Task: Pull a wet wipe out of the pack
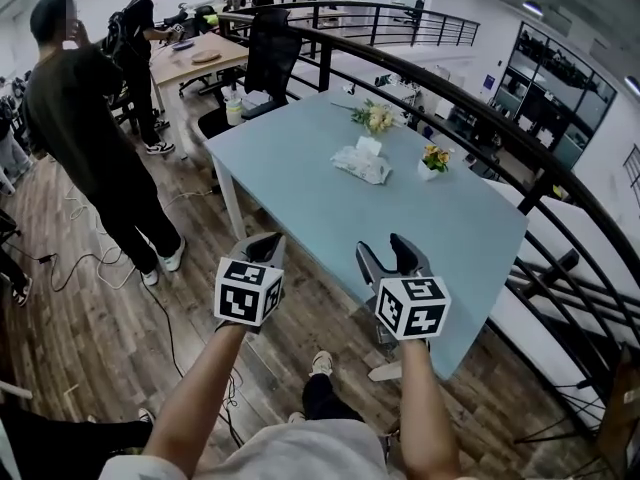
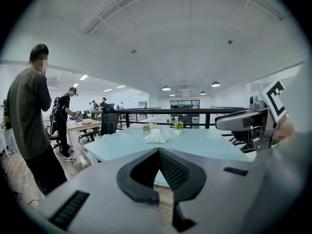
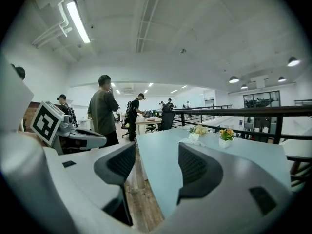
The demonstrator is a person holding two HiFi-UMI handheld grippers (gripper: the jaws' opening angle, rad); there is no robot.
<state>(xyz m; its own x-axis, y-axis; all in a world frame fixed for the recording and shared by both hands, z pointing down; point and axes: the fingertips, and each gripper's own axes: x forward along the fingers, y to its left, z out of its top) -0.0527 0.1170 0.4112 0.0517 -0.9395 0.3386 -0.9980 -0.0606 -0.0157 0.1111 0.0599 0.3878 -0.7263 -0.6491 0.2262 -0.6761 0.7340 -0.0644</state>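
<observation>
Left claw point(image 1: 264, 250): clenched. In the left gripper view its ribbed pads meet at the tips with nothing between them.

Right claw point(image 1: 387, 254): released. In the right gripper view the jaws stand wide apart with only bare tabletop point(image 1: 300, 183) showing in the gap. It holds nothing.

Both claws are held side by side at the near edge of the tabletop, pointing across it and slightly downward.

Wet wipe pack point(image 1: 361, 164): lies flat near the middle of the tabletop, ahead of both claws and well apart from them. Its long axis runs roughly crosswise to the line of approach. A white wipe point(image 1: 369, 145) appears to stand up from its top. One flower pot point(image 1: 378, 119) stands just behind the pack, and a second flower pot point(image 1: 434, 162) stands near it on the right.

Judgement: the pack lies almost straight ahead of the right claw and off to the right of the left claw. The right claw is therefore slightly nearer and is already released for the pinch. Both claws must first travel forward over the tabletop. The left claw is best placed to steady the pack's left end.
</observation>
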